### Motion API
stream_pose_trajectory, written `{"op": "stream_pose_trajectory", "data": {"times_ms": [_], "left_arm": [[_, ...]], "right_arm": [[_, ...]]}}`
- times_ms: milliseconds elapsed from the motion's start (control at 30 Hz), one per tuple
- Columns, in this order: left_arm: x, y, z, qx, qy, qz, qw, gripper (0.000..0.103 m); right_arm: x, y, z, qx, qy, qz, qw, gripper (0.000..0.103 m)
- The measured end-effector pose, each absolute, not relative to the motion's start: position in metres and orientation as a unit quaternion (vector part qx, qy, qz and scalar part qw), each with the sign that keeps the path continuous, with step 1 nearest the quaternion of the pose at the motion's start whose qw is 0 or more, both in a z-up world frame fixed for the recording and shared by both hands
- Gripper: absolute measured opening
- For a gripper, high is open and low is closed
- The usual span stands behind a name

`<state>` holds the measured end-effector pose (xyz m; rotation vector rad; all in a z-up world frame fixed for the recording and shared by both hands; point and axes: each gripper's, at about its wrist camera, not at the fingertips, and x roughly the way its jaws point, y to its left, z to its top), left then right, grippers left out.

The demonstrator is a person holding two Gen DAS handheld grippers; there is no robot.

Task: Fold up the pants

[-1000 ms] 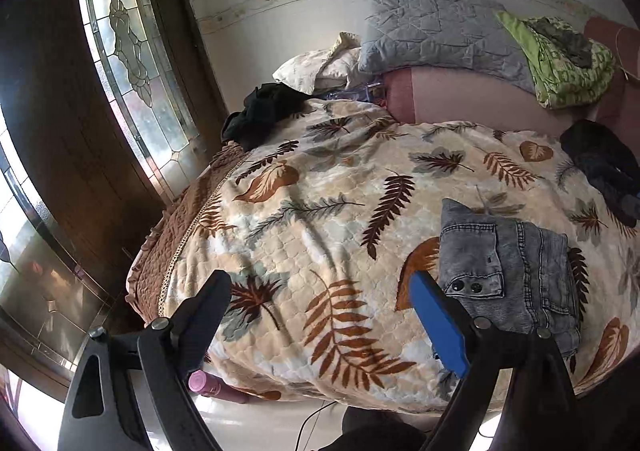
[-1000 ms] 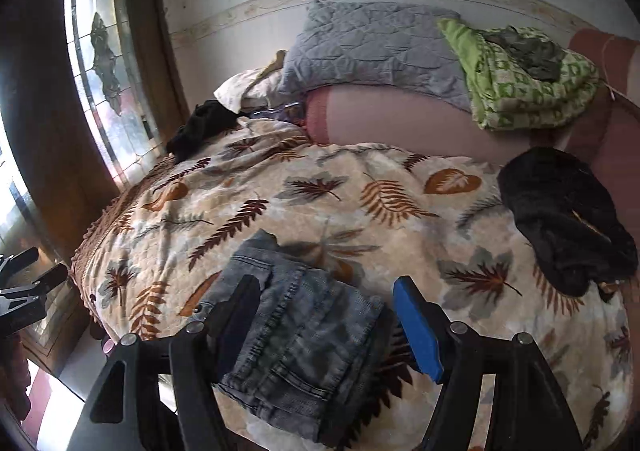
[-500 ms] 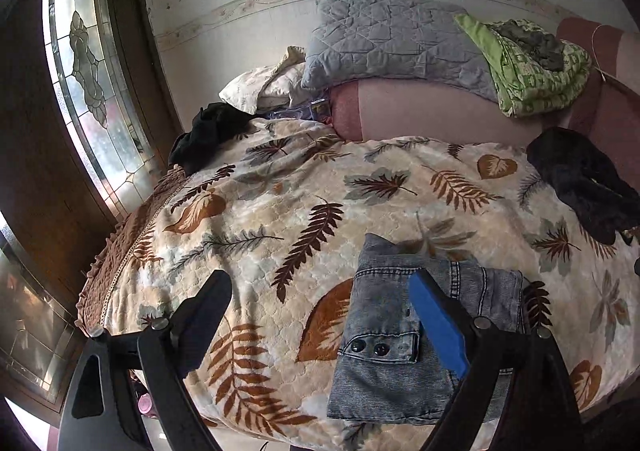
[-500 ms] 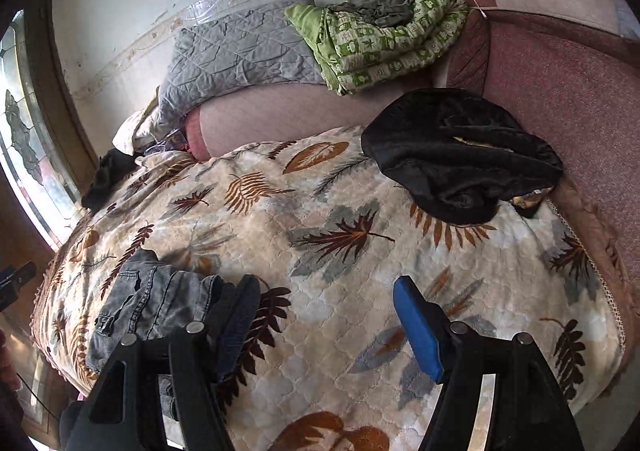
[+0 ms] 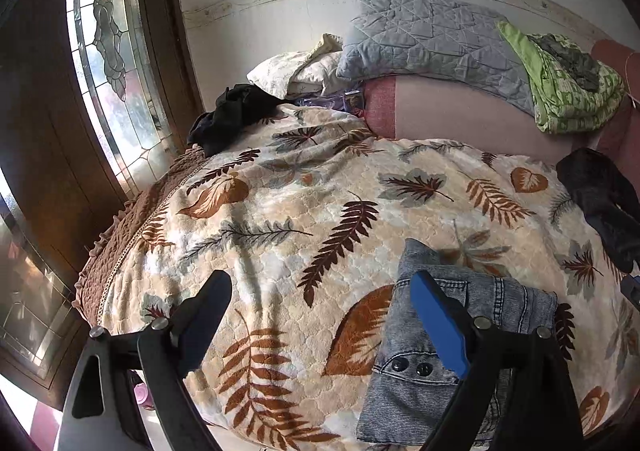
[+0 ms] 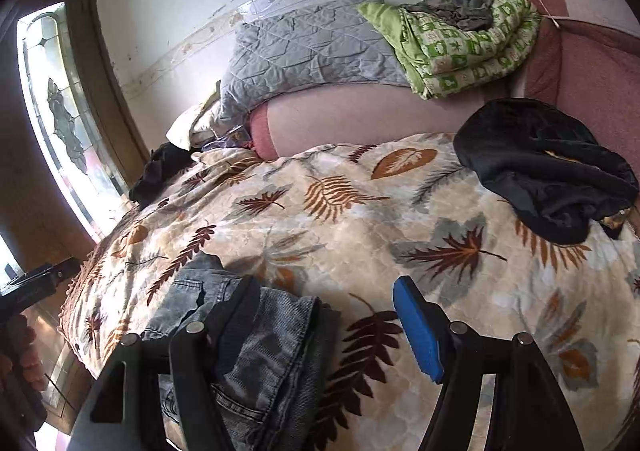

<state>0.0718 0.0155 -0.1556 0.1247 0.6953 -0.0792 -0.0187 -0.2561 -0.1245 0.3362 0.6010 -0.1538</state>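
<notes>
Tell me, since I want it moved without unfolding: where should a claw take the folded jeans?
Grip the folded jeans at their thick right-hand edge, coming in low from the right with the right claw. The layers stack there, so one pinch likely holds them all.

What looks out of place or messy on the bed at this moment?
The folded jeans look tidy near the blanket's front edge. Two dark garments lie crumpled: one by the window, one at the right side.

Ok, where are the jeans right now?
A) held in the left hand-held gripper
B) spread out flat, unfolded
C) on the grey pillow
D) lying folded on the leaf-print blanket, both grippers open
D: the jeans lie as a folded bundle on the leaf-print blanket; neither the left hand-held gripper nor the right hand-held gripper holds anything.
</notes>
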Motion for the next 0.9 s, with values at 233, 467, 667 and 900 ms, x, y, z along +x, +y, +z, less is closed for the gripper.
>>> {"op": "stream_pose_trajectory", "data": {"times_ms": [233, 467, 667, 900], "left_arm": [[0.076, 0.034, -0.182, 0.060, 0.369, -0.036, 0.927, 0.091], [0.075, 0.062, -0.185, 0.031, 0.370, -0.020, 0.928, 0.091], [0.064, 0.068, -0.169, 0.027, 0.342, -0.002, 0.939, 0.091], [0.053, 0.058, -0.159, 0.045, 0.324, -0.009, 0.945, 0.091]], "right_arm": [[-0.007, -0.213, -0.143, 0.161, 0.310, -0.030, 0.937, 0.073], [-0.009, -0.188, -0.156, 0.156, 0.323, -0.009, 0.933, 0.073], [-0.015, -0.177, -0.148, 0.153, 0.316, 0.003, 0.936, 0.073], [-0.027, -0.178, -0.137, 0.148, 0.301, 0.001, 0.942, 0.073]]}}
